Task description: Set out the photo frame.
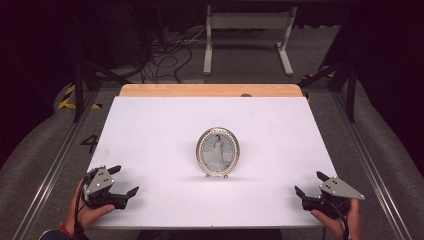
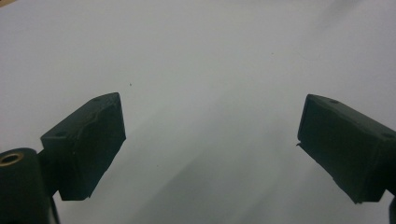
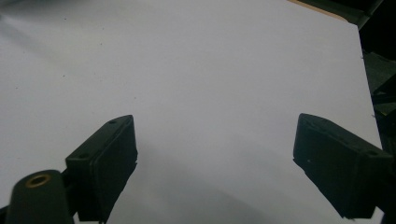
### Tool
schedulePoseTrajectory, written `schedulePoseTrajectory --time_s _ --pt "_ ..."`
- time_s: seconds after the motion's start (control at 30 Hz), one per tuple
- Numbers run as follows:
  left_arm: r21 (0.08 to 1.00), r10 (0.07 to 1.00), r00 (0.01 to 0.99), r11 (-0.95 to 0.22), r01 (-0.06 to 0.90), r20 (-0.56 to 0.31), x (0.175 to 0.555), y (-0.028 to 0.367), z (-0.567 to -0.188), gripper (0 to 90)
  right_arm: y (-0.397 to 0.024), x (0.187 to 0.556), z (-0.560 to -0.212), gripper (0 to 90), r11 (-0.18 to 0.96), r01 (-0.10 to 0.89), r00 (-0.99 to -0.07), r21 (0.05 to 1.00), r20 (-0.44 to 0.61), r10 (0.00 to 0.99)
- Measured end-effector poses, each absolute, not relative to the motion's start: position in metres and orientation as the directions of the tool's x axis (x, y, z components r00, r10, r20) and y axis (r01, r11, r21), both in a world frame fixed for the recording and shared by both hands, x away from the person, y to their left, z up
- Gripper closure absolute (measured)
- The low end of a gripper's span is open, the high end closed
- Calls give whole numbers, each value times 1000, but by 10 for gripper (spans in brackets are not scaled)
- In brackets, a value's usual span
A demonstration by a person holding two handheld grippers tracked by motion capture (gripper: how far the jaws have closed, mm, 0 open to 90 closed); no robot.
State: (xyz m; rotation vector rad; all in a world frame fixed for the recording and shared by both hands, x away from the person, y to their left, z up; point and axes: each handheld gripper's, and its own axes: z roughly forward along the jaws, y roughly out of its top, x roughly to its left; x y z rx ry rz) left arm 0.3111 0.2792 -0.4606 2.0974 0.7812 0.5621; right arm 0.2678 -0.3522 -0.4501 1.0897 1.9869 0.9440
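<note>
An oval silver picture frame (image 1: 217,151) with a photo of a person in a white dress stands upright on small feet at the middle of the white table top (image 1: 150,130). My left gripper (image 1: 124,181) rests near the front left corner, open, jaws wide apart with nothing between them. Over at the front right corner sits my right gripper (image 1: 310,183), also open and empty. In the left gripper view the left gripper (image 2: 210,140) faces bare white surface. The right gripper (image 3: 215,158) in its own view faces white surface too, with the table's edge far right.
A wooden strip (image 1: 210,90) runs along the table's far edge. Beyond it stand a white metal stand (image 1: 247,35) and loose cables (image 1: 165,55) on the floor. Metal rails flank the table on both sides.
</note>
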Motion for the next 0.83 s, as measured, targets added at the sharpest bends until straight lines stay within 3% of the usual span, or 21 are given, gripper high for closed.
schedulePoseTrajectory --time_s 0.83 --pt "803 688 715 -492 337 123 315 274 -462 82 -352 268 -452 131 395 405 -425 825 -213 880"
